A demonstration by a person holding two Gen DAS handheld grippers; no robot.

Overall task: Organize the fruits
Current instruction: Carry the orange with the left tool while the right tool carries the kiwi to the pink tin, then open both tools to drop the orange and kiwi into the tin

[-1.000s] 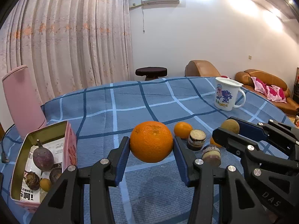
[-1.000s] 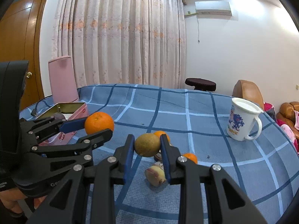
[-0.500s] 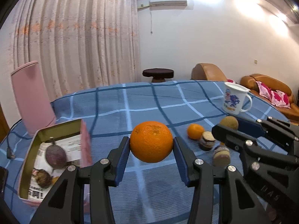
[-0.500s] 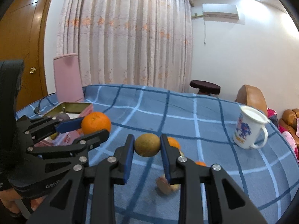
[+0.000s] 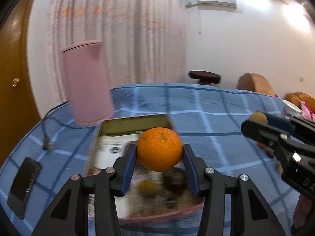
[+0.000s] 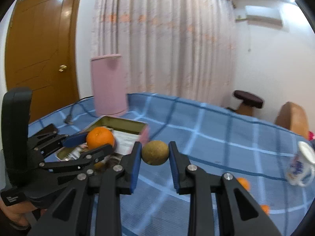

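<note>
My left gripper is shut on a large orange and holds it in the air over the open pink tin box. Inside the box lie a dark round fruit, a small yellow fruit and printed paper. My right gripper is shut on a brown-green round fruit, above the blue checked tablecloth just right of the box. In the right wrist view the left gripper and its orange hang over the box. Two small oranges lie on the cloth at the right.
The pink box lid stands upright behind the box. A black phone and a cable lie at the left of the table. A white printed mug stands at the right. A stool and brown sofas are beyond the table.
Both grippers have swung left with their fruit. The orange now hangs over the pink box instead of the open cloth, and the brown-green fruit has come near the box's right side.
</note>
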